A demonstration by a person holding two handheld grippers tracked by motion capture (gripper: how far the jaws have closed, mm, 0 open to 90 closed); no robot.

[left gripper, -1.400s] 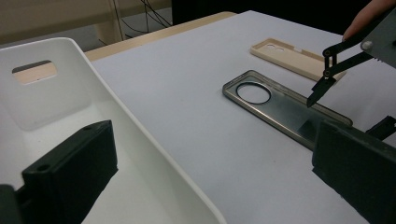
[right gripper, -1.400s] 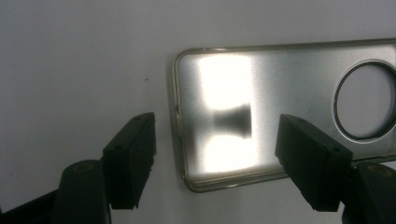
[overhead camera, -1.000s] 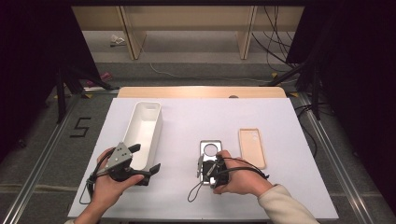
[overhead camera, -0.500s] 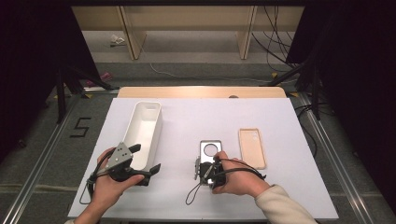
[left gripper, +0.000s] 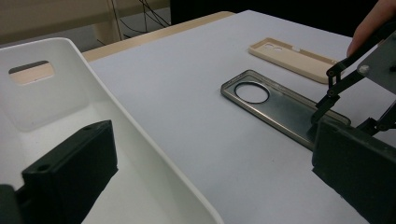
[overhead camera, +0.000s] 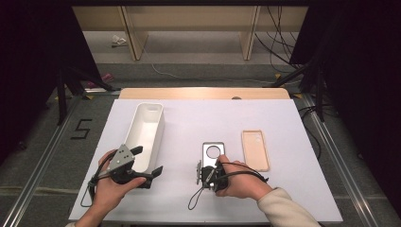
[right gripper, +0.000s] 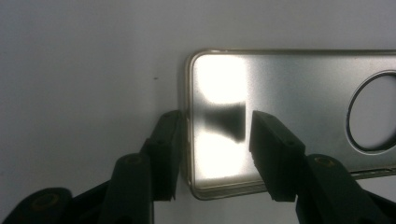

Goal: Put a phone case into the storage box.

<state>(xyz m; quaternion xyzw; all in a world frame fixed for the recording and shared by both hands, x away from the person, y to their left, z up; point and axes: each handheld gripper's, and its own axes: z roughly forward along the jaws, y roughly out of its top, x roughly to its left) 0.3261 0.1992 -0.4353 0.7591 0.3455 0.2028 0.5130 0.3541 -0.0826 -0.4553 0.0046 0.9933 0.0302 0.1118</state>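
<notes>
**Right tongs closing over the end of the clear phone case**

At the left side of the tabletop (overhead camera: pixel 283 198), a long white bin (overhead camera: pixel 147 128) lies with its length running from the far edge toward the near edge. The left tongs (overhead camera: pixel 150 163) are held at the bin's near end by the person's left hand (overhead camera: pixel 111 189). Their two black jaws stand wide apart with nothing gripped: in the left gripper view one jaw sits inside the bin (left gripper: pixel 60 116) and the other outside it, so the bin's wall passes between them.

Near the middle of the tabletop, toward the near edge, the clear phone case (overhead camera: pixel 211 153) lies flat, its round camera hole at the end pointing to the far edge. The right tongs (overhead camera: pixel 201 173), in the person's right hand (overhead camera: pixel 241 182), are at the near end of this case. In the right gripper view the case (right gripper: pixel 299 98) fills the upper right, and the tongs (right gripper: pixel 215 140) straddle its short end edge, one jaw outside on the bare tabletop, the other over the case's glossy inner face. The jaws have just been closing and now stand about half open with the case's rim between them; whether they already pinch it I cannot tell.

Just beside the clear case, toward the right edge, a beige phone case (overhead camera: pixel 255 149) lies flat, apart from both tongs.
</notes>
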